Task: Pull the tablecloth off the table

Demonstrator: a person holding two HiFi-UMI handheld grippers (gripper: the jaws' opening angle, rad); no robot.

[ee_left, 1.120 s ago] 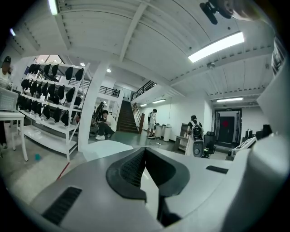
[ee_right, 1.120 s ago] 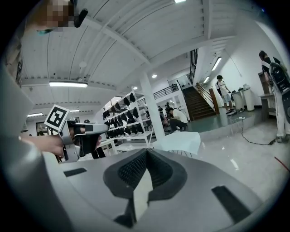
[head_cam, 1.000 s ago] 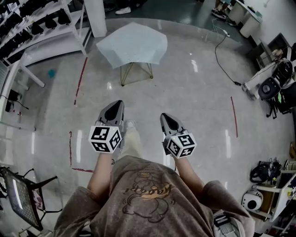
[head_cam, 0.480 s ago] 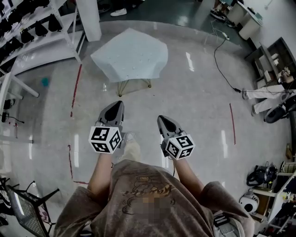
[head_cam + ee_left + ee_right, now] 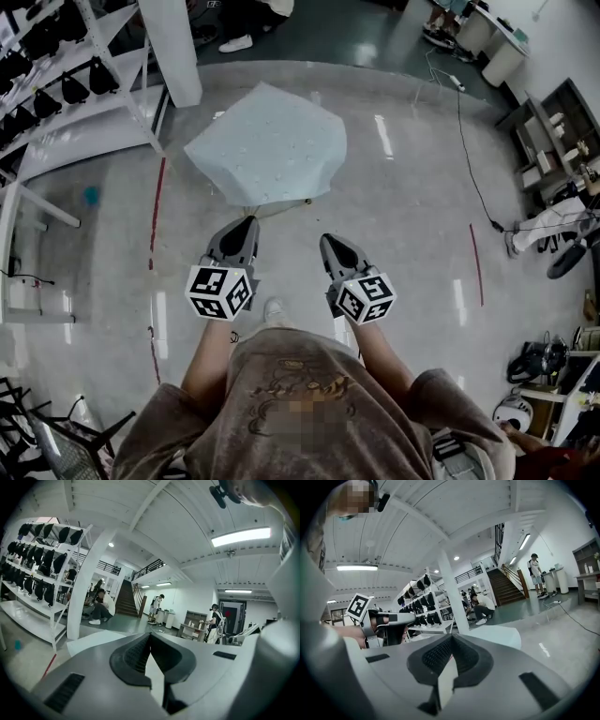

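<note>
Nearby, white pillar (image 5: 169, 47) beside tablecloth (image 5: 267, 145)

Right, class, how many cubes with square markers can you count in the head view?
2. The left cube sits at the rear of the left tongs; the right cube at the rear of the right tongs. None seems hidden.

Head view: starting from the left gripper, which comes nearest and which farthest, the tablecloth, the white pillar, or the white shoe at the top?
From the left gripper:
1. Tablecloth, just ahead of its jaws.
2. White pillar, beyond, to the left.
3. White shoe, farthest, past the pillar.
</note>
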